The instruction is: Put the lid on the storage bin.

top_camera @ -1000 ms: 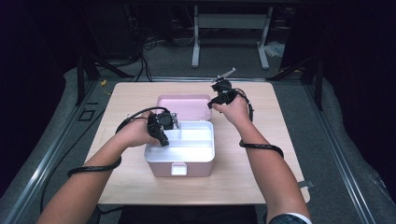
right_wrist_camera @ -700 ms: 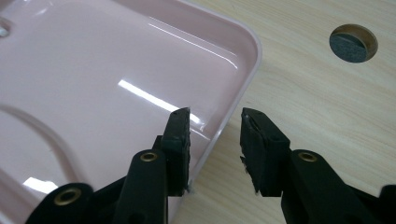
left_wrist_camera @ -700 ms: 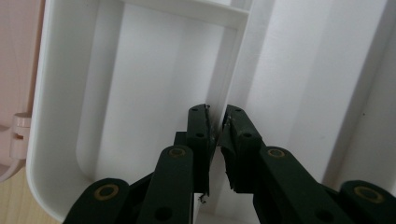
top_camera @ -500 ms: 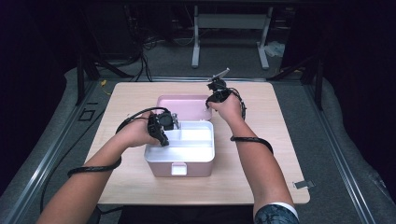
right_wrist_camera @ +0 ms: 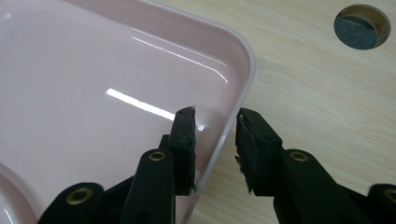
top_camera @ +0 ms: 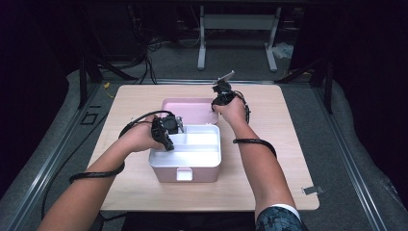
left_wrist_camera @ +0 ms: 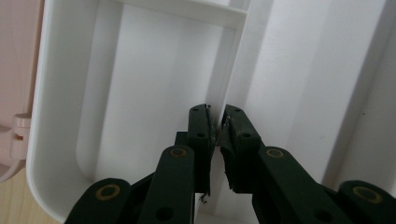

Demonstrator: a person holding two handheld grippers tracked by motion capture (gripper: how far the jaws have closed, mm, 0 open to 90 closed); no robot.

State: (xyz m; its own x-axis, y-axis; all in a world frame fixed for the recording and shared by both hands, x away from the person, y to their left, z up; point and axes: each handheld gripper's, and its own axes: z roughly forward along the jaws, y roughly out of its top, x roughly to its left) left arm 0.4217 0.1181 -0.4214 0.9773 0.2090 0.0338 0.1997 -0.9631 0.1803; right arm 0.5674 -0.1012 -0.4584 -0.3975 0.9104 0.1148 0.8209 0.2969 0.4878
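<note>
Since the earlier frame, the right gripper (right_wrist_camera: 215,123) has come down to the pink plastic lid (top_camera: 188,106) — jaws closing, straddling its rim, not yet pressing. Left gripper (left_wrist_camera: 215,122) is clenched on the white tray's divider wall (left_wrist_camera: 229,84), on the pale wooden table (top_camera: 288,159). Dark room beyond — details lost.

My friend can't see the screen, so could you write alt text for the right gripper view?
A black two-jawed claw straddles the rim of a glossy pink lid, one jaw inside the rim and the other outside it, with a gap still showing at the outer jaw. To the right is a pale wooden table with a round hole near the top corner.
</note>
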